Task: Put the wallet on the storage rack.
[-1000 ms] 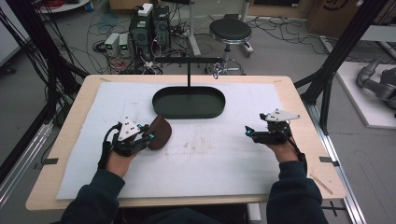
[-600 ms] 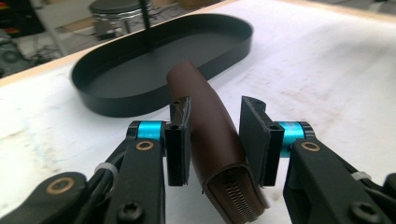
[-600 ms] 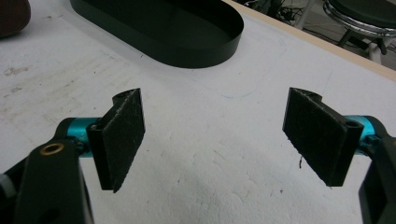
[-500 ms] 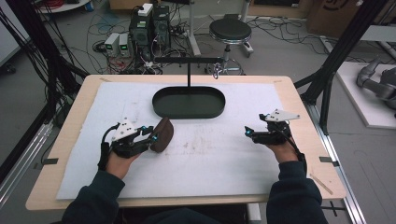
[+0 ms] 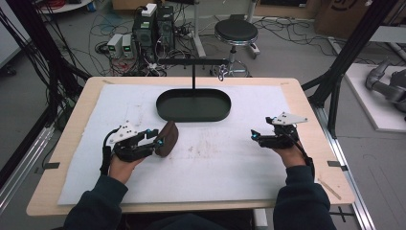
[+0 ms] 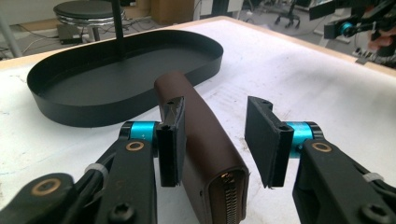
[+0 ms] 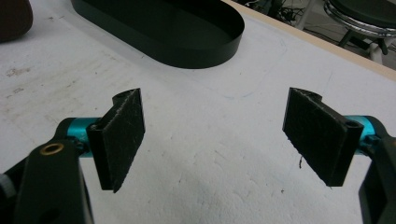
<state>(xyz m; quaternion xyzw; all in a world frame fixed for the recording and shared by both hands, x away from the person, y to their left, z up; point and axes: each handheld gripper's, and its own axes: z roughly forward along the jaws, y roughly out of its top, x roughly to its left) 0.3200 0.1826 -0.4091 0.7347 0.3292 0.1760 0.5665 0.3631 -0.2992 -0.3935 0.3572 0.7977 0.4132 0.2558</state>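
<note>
A brown zipped leather case stands on its edge on the white mat, just left of centre. My left gripper is open with the case between its jaws. Its left pad rests against the case, while the right pad stands a little clear of it. My right gripper hovers open over bare mat at the right, nothing between its pads. A corner of the case is in the right gripper view at the top left.
A black oval tray lies at the back centre, with a thin black T-shaped stand rising from it. The white mat covers most of the wooden table. A stool and cabled equipment stand beyond the far edge.
My left gripper has edged slightly right and forward around the brown case, which now stands more upright. The right gripper has not moved.
</note>
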